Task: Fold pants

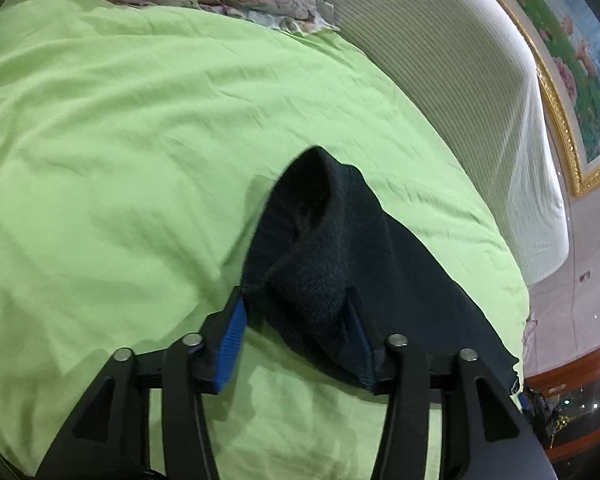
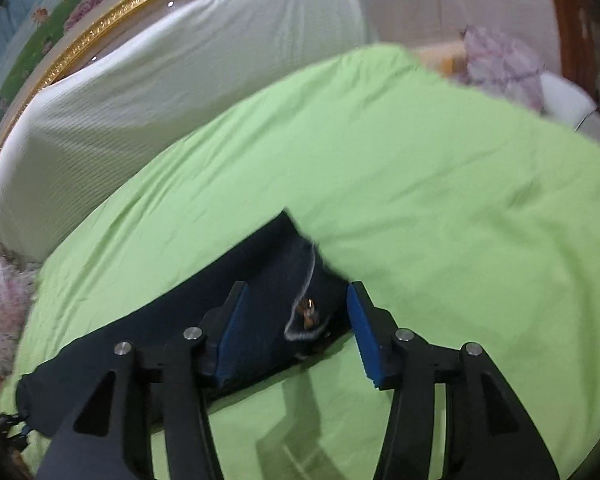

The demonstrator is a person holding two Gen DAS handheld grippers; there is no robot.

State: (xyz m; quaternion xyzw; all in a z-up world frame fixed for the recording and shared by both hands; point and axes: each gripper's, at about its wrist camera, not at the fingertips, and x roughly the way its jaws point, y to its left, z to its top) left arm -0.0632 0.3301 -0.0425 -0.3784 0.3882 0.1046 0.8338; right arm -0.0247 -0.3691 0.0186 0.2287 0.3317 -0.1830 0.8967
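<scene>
We see both claws, left point(image 1: 296, 320) and right point(image 2: 296, 320), wide apart, dark pants point(image 1: 340, 264) lying between their fingers on the green sheet point(image 1: 120, 140).

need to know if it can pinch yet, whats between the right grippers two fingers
In the right wrist view, the dark pants lie between the open right gripper fingers.

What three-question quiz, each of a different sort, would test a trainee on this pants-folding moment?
1. True or false: the dark pants lie on a green bedsheet.
2. Which gripper has pants fabric bunched between its fingers? A) left gripper B) right gripper C) both
3. Fill in: behind the bed stands a white headboard, and above it a picture with a ____ frame.

Key: 1 true; 2 C, both sets of jaws stand apart with cloth between them, and whether either grips it cannot be told; 3 gold.
</scene>
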